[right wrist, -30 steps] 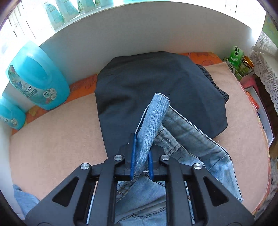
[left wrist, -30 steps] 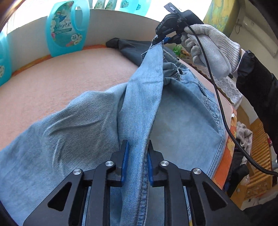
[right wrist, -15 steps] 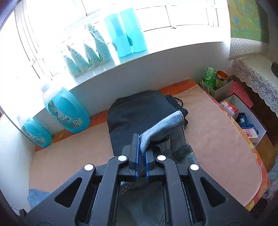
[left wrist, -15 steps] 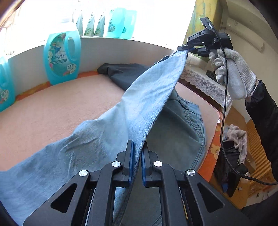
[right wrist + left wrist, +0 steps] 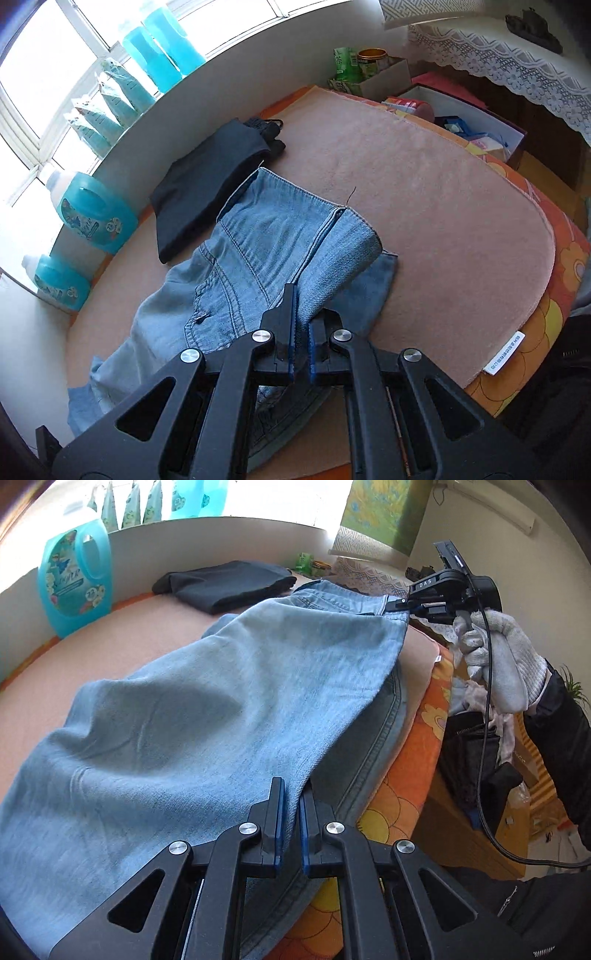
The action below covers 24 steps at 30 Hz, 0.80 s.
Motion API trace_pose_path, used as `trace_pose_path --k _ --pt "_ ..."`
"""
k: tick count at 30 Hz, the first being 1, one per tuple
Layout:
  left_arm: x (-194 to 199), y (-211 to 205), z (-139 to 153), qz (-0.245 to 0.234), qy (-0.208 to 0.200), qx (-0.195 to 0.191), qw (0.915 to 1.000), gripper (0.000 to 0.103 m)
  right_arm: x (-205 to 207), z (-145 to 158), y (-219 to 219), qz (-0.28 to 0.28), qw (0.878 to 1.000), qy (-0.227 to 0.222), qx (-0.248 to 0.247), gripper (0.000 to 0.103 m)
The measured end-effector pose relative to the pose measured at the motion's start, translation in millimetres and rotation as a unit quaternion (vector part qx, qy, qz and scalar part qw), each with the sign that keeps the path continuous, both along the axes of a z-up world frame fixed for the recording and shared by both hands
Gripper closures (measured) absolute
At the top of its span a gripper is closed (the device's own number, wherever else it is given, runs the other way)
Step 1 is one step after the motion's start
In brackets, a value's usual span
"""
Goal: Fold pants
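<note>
Light-blue denim pants (image 5: 229, 701) lie on the peach-coloured padded surface (image 5: 424, 206), long axis running from the left gripper (image 5: 291, 812) at the near leg section to the right gripper (image 5: 301, 321) at the far waistband end. Jaws of both grippers are clamped on denim: the left on a raised fold edge along the leg, the right on the doubled waistband layer. The gripped edge spans taut between the two grippers and hangs above the lower layer. Both grippers stand on the same long edge, toward the surface's orange-patterned side. Judgement: the next move lowers this edge evenly. A folded dark garment (image 5: 210, 184) lies just beyond the waistband.
</note>
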<state>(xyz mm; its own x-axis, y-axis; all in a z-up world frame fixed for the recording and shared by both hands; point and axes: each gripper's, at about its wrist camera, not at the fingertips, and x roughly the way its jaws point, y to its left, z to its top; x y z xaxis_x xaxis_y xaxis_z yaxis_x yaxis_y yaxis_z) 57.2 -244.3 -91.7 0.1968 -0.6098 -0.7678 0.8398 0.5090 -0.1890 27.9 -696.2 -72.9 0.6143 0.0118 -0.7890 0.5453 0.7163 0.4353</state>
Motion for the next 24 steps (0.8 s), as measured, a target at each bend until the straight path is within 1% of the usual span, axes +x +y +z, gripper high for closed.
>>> trace_pose_path --k 3,5,7,8,9,10,11,15,17,21,23,24 --pt "-1.9 0.9 1.2 -0.001 -0.002 0.003 1.0000 0.098 -4.5 -20.5 -6.0 -0.007 1.000 0.009 0.020 0.098" --pt "-3.8 0.5 2.2 -0.002 -0.006 0.005 1.0000 0.098 -1.7 -24.0 -5.7 0.005 1.000 0.007 0.021 0.098" --pt "-5.5 0.1 1.8 -0.005 -0.008 0.007 0.9999 0.098 -1.3 -22.6 -9.6 -0.002 1.000 0.005 0.017 0.095" --pt "-5.8 0.5 1.3 -0.006 -0.007 0.007 0.9999 0.098 -1.1 -21.4 -13.2 -0.013 1.000 0.012 0.010 0.080" --pt "-5.9 1.2 0.5 -0.006 -0.004 0.006 1.0000 0.098 -2.6 -19.5 -17.9 -0.028 1.000 0.012 0.004 0.054" --pt "-6.0 2.2 -0.2 -0.007 -0.003 0.007 1.0000 0.098 -5.4 -17.5 -22.9 -0.044 0.999 0.009 -0.002 0.046" --pt "-6.2 2.7 -1.1 -0.008 -0.001 0.007 0.9999 0.098 -6.5 -16.8 -28.4 -0.053 0.999 0.008 -0.005 0.042" --pt "-6.5 2.3 -4.1 -0.010 0.004 0.009 0.9999 0.098 -5.9 -23.0 -43.1 -0.052 0.999 0.010 0.010 0.042" --pt "-5.9 1.2 -5.2 -0.010 0.007 0.009 0.9999 0.098 -4.2 -27.0 -45.8 -0.047 0.999 0.014 0.009 0.042" --pt "-5.7 0.6 -6.4 -0.012 0.008 0.011 0.9998 0.098 -6.4 -37.6 -43.6 -0.046 0.998 0.017 0.031 0.042" --pt "-6.0 0.3 -6.3 -0.013 0.006 0.012 0.9998 0.098 -9.2 -38.7 -40.6 -0.049 0.998 0.010 0.039 0.042" --pt "-5.8 -0.1 -6.7 -0.013 0.006 0.013 0.9998 0.098 -9.9 -38.7 -39.4 -0.048 0.998 0.007 0.044 0.050"
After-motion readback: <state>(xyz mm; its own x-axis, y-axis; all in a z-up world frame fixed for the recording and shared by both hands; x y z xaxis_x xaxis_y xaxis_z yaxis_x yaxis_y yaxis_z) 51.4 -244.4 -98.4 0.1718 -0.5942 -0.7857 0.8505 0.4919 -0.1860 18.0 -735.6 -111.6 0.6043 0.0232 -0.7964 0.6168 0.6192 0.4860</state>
